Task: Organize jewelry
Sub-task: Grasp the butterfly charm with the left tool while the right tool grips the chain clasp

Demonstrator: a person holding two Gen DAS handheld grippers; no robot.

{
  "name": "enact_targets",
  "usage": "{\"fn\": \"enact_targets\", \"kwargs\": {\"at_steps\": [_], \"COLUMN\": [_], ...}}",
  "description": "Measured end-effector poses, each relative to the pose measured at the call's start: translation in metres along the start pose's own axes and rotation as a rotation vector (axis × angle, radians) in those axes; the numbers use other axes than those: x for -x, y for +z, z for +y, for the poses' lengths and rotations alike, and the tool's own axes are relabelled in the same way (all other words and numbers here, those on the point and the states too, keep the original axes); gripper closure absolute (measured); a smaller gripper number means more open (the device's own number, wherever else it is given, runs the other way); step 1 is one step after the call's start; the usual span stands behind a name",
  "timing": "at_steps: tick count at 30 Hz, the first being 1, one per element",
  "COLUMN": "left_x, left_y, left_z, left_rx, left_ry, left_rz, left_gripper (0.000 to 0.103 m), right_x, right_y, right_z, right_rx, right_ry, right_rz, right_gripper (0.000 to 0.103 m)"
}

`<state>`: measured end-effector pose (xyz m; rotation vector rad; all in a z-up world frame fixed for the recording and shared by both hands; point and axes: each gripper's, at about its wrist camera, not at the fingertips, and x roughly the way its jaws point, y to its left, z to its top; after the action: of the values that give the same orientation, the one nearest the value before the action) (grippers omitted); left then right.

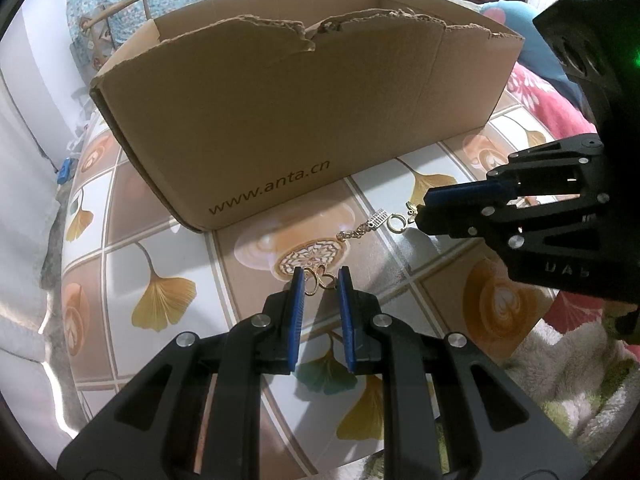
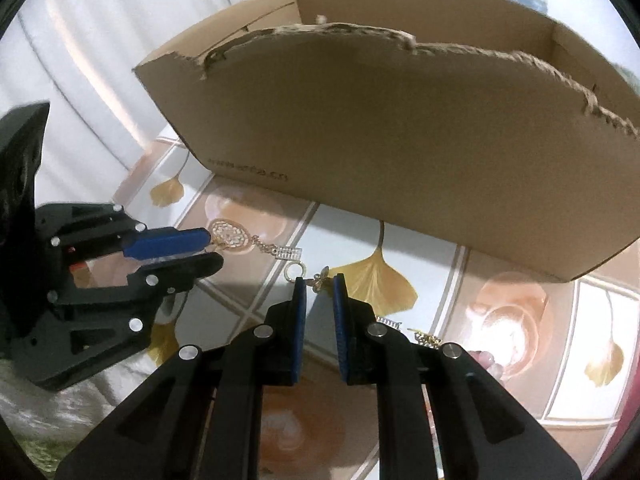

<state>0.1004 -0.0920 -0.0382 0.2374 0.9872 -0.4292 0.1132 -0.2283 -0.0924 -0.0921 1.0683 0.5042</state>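
Necklace point(image 1: 362, 232) stretched over the tablecloth point(image 1: 168, 248) before the cardboard box point(image 1: 280, 120). Left gripper point(image 1: 320, 280) pinching the looped end, right gripper point(image 2: 320, 282) pinching the butterfly end; likely held taut to prevent tangling before boxing.

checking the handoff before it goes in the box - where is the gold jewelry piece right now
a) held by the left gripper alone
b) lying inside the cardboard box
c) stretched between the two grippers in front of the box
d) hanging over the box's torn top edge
c: the gold jewelry piece spans from the left gripper to the right gripper, both closed on its ends, in front of the cardboard box.
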Motion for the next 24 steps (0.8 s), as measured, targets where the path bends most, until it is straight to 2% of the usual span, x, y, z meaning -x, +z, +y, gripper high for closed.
{"fn": "enact_targets", "kwargs": {"at_steps": [2, 8, 14, 24], "left_x": [0.0002, 0.0012, 0.0013, 0.0010], "left_y": [0.0001, 0.0001, 0.0004, 0.0017], "left_z": [-0.0004, -0.0017, -0.0028, -0.0045], "left_rx": [-0.003, -0.008, -0.011, -0.012], "left_ry": [-0.002, 0.000, 0.003, 0.006], "left_rz": [0.000, -0.002, -0.001, 0.003], "left_gripper": [0.087, 0.087, 0.087, 0.087], "right_x": [0.0009, -0.0030, -0.0015, 0.0012], "right_y": [-0.0007, 0.0042, 0.0062, 0.0048], "right_z": [0.0047, 0.0105, 0.0037, 0.0015], "right_rx": [0.055, 0.196, 0.249, 0.301], "right_ry": [-0.022, -0.017, 0.027, 0.054], "right_rz": [-0.008, -0.002, 0.005, 0.018], "right_gripper": [0.088, 0.088, 0.084, 0.084]}}
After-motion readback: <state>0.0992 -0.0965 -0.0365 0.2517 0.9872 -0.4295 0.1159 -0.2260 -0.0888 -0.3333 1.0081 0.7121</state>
